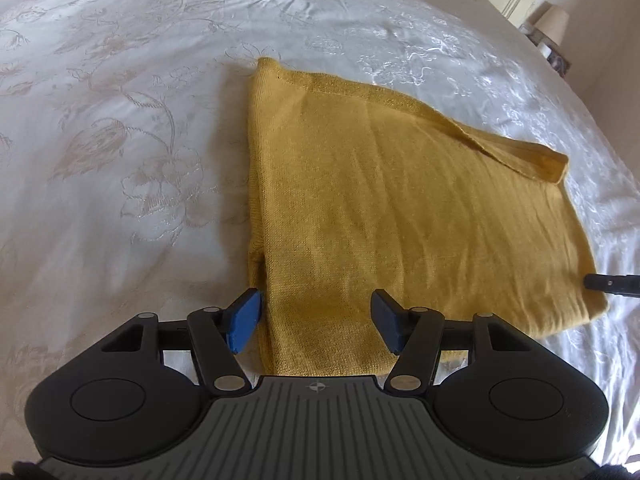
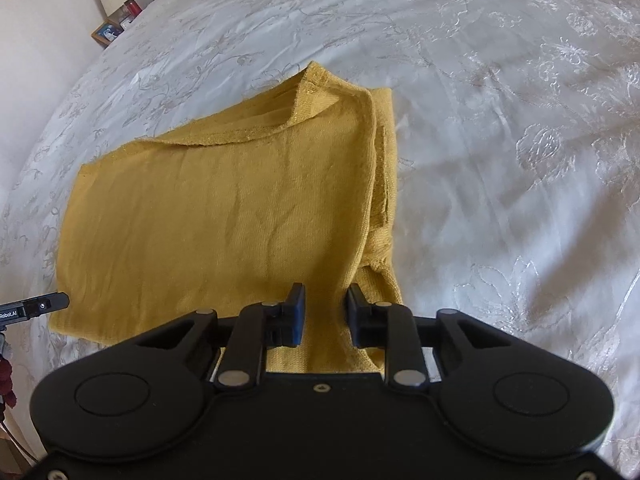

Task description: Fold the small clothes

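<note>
A mustard-yellow knit garment (image 1: 400,208) lies folded into a rough rectangle on the white bedspread; it also shows in the right wrist view (image 2: 224,216). My left gripper (image 1: 316,316) is open, its blue pads spread over the garment's near left corner. My right gripper (image 2: 326,304) is over the garment's near right edge, where stacked layers bunch up; its jaws stand partly open with cloth between them, not clamped. A folded strip lies along the far edge (image 1: 520,156).
The white embroidered bedspread (image 1: 120,140) stretches all around. A bedside table with a lamp (image 1: 554,24) and a picture frame (image 2: 107,32) stands past the bed's far edge. The other gripper's tip shows at each view's edge (image 1: 612,282) (image 2: 36,306).
</note>
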A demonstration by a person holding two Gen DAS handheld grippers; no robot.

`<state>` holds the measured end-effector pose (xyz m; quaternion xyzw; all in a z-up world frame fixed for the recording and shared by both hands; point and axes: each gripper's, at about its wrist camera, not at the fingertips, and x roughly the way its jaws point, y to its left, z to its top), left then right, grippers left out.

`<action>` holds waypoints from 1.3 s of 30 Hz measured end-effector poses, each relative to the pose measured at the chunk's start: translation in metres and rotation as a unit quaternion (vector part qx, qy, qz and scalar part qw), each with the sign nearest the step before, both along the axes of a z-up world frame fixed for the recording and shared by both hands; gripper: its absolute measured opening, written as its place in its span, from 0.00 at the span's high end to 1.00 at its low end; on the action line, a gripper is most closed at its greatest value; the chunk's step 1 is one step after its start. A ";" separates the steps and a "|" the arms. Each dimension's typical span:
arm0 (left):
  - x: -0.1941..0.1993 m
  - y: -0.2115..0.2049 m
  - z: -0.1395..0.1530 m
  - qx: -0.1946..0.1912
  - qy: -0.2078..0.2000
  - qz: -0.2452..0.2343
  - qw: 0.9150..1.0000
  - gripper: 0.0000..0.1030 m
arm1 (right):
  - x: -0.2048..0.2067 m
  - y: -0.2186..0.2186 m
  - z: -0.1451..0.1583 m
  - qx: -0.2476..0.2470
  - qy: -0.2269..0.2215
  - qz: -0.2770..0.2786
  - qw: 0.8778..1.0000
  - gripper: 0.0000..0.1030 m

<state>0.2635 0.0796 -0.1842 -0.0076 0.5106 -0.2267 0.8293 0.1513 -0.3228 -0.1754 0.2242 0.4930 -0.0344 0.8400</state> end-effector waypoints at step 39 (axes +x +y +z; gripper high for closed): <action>0.051 -0.060 0.022 0.039 -0.084 -0.031 0.995 0.18 | 0.067 0.044 0.031 -0.072 -0.093 0.108 0.987 0.16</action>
